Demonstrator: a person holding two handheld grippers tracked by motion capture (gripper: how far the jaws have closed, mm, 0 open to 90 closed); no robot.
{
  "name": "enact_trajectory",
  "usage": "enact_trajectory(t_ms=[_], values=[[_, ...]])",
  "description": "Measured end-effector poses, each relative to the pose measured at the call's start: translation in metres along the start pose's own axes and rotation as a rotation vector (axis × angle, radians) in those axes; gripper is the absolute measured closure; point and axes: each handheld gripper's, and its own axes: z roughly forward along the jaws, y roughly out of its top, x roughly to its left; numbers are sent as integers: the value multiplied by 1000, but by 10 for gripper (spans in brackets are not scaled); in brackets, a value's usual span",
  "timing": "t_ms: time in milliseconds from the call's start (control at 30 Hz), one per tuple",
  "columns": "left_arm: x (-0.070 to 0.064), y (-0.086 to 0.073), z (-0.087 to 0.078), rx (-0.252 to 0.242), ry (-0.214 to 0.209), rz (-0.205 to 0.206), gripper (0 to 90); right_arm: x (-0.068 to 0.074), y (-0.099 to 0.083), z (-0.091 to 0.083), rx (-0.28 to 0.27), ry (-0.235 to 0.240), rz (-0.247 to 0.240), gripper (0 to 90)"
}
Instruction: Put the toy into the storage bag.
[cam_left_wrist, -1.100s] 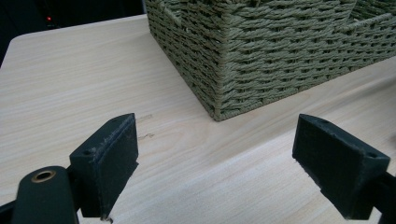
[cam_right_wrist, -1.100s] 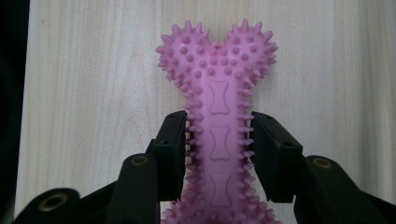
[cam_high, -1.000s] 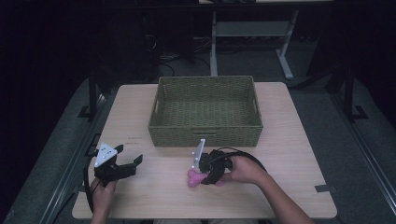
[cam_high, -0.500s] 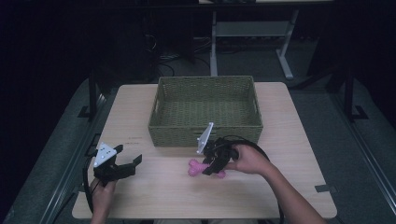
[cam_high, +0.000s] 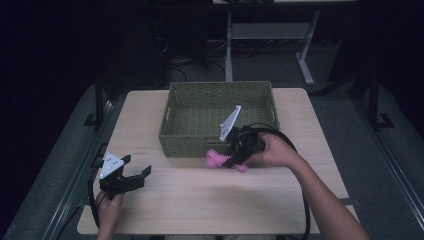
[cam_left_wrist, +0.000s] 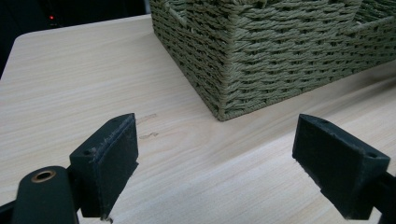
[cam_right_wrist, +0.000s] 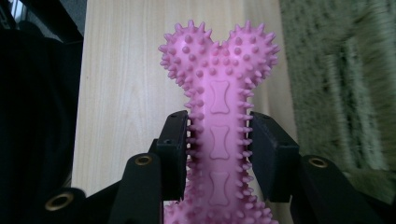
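The bone (cam_right_wrist: 217, 135) is clamped by its shaft in my right hand-held gripper (cam_high: 239, 151), lifted off the bench (cam_high: 200, 200) just in front of the basket (cam_high: 220, 102). A second ago it hung lower and nearer me; since then I have carried it up and forward, close against the basket's near wall, its knobbed end pointing left. My left hand-held gripper (cam_high: 131, 172) has stayed put at the bench's left front, jaws spread wide on nothing.
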Motion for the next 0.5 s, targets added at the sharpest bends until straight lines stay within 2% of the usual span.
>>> enact_trajectory(t_ms=[267, 500], values=[[0, 0, 0, 1, 0, -1, 139, -12, 2, -16, -9, 6, 10, 585], [0, 0, 0, 5, 3, -3, 139, -29, 8, -32, -10, 0, 19, 585]])
